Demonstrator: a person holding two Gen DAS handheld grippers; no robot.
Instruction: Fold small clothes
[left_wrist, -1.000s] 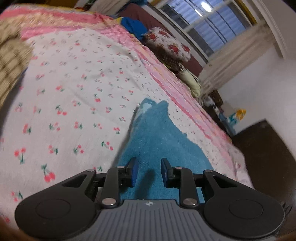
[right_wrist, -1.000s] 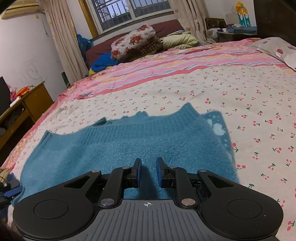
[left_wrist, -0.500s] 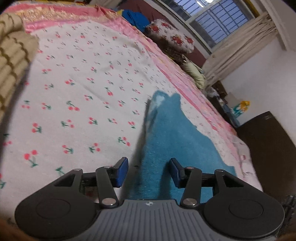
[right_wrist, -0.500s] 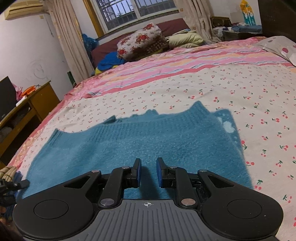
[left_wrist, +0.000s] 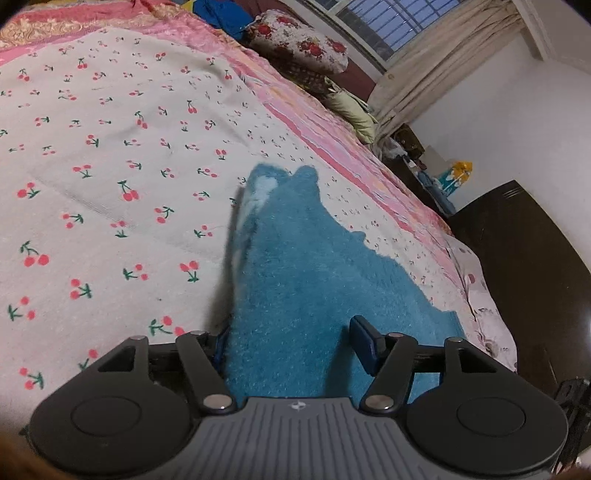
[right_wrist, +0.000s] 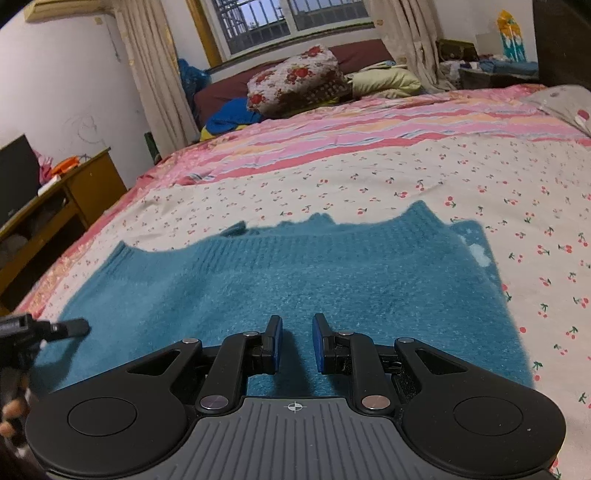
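Note:
A fuzzy teal sweater (right_wrist: 314, 280) lies spread flat on the cherry-print bedsheet (right_wrist: 480, 184). My right gripper (right_wrist: 298, 343) hovers just over its near hem, its blue pads a narrow gap apart with nothing between them. In the left wrist view the sweater (left_wrist: 306, 280) runs away from me, its left edge lifted into a ridge. My left gripper (left_wrist: 291, 343) straddles that ridge with its jaws opening; the right fingertip (left_wrist: 364, 341) is clear of the cloth and the left one is hidden behind the ridge. The left gripper's fingertip (right_wrist: 72, 326) also shows at the sweater's left end.
A pink striped blanket (right_wrist: 369, 129) covers the far part of the bed, with a floral pillow (right_wrist: 295, 79) and cushions under the window. A wooden desk (right_wrist: 74, 184) stands left of the bed. A dark wooden board (left_wrist: 524, 266) rises beyond the bed's far side.
The left gripper's jaws have widened and it has moved closer along the sweater's edge, which now stands between them. The right gripper has kept still.

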